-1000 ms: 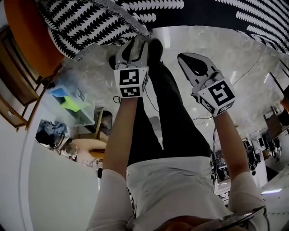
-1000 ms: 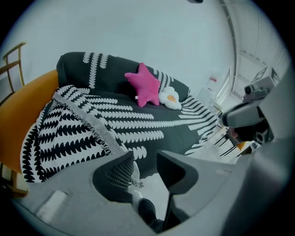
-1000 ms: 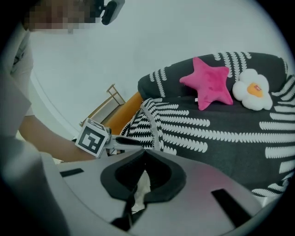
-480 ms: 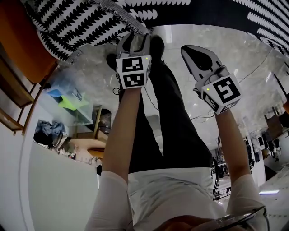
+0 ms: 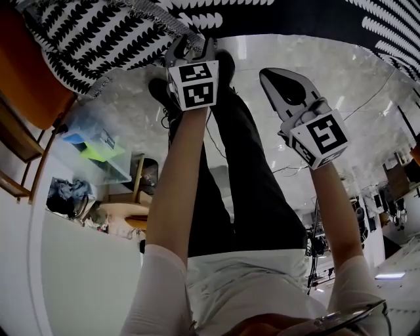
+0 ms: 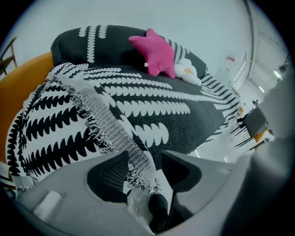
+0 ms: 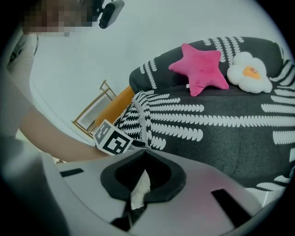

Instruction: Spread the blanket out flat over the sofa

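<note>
The black-and-white leaf-patterned blanket (image 6: 69,120) lies over the sofa seat and the orange armrest (image 6: 18,87). Its fringed edge (image 6: 131,159) hangs down at the front. My left gripper (image 6: 144,159) has just been opening its jaws. They stand wide apart, with the fringe hanging loose between them and neither pad pressing on it. In the head view the left gripper (image 5: 190,51) is right at the blanket's hanging edge (image 5: 151,16). My right gripper (image 7: 144,154) is shut with nothing in it and hangs over the floor to the right (image 5: 268,75).
A pink star cushion (image 6: 154,50) and a white flower cushion (image 6: 188,71) rest against the sofa back. The person's legs and black shoes (image 5: 226,65) stand on the marble floor. A clear plastic box (image 5: 98,141) and wooden furniture (image 5: 20,151) are at the left.
My left gripper has moved toward the blanket's fringed front edge, and its marker cube now sits higher in the head view. The right gripper has shifted only slightly.
</note>
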